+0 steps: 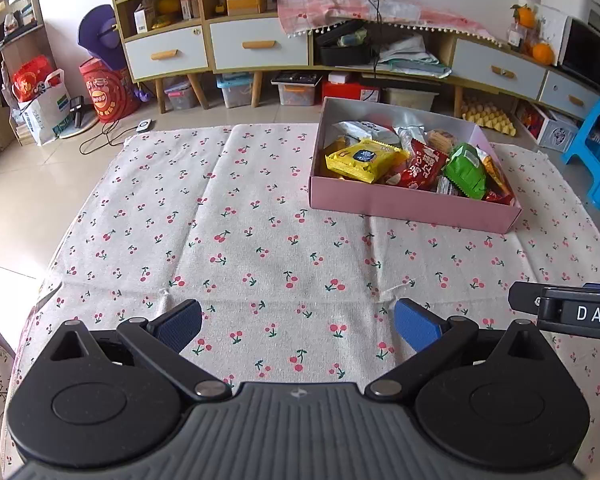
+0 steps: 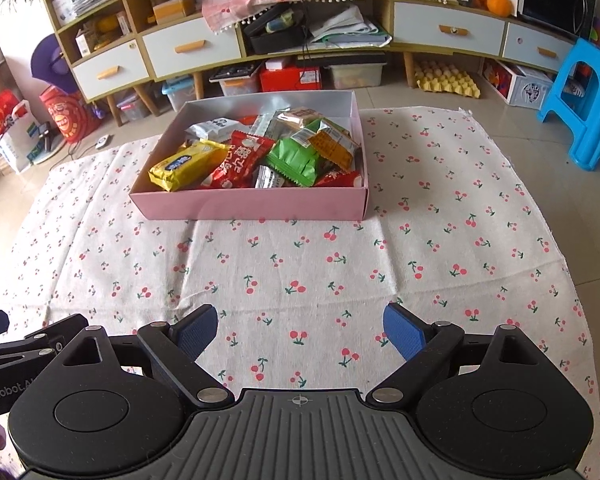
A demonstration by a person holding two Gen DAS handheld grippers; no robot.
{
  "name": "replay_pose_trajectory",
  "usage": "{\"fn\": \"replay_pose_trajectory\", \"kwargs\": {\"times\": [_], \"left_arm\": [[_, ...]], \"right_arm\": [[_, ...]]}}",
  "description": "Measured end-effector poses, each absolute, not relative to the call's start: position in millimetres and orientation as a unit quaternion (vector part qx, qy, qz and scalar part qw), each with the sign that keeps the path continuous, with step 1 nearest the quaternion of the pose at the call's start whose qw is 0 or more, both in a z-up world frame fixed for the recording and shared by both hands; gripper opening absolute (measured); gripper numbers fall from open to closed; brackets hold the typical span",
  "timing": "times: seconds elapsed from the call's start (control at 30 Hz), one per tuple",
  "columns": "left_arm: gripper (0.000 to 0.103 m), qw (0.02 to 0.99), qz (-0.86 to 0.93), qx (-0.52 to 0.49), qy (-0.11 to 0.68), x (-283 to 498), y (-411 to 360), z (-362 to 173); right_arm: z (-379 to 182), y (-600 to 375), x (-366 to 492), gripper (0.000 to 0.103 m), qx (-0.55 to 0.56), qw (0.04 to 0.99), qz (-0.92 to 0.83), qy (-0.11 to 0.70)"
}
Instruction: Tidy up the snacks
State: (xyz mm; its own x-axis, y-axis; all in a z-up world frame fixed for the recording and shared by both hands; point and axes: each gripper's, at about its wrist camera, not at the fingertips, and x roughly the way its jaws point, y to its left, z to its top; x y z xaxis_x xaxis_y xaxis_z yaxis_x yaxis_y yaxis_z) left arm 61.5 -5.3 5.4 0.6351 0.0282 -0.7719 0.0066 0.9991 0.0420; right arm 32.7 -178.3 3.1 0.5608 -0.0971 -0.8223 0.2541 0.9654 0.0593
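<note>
The pink box (image 2: 248, 204) of snacks (image 2: 236, 160) is seen ahead of both released, empty tongs; the right tongs (image 2: 300, 334) are nearer than the left tongs (image 1: 298, 326).

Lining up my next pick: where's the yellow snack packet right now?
The yellow snack packet lies in the pink box, at its near-left corner in the right wrist view, against the red packet; the left wrist view shows it there too.

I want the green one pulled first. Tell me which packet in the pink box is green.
The green packet lies near the front wall of the pink box, right of the red packet; the yellow packet lies farthest left.
</note>
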Motion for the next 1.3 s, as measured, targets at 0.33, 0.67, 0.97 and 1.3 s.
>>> {"fn": "replay_pose_trajectory", "kwargs": {"times": [0.33, 0.67, 0.97, 1.3], "left_arm": [[0.103, 0.903, 0.007, 0.026, 0.429, 59.3, -5.2, 7.2], [0.103, 0.903, 0.007, 0.028, 0.429, 59.0, -5.1, 7.8], [0.103, 0.903, 0.007, 0.029, 0.429, 58.8, -5.6, 7.5], [0.103, 0.902, 0.008, 0.029, 0.431, 58.6, -5.4, 6.6]], "right_arm": [[3.9, -179.0, 31.0, 0.092, 0.088, 0.879, -0.102, 0.457], [3.8, -177.4, 32.0, 0.092, 0.087, 0.879, -0.102, 0.458], [3.7, -177.1, 32.0, 0.092, 0.086, 0.879, -0.102, 0.458], [2.2, -176.3, 32.1, 0.092, 0.084, 0.879, -0.102, 0.459]]}}
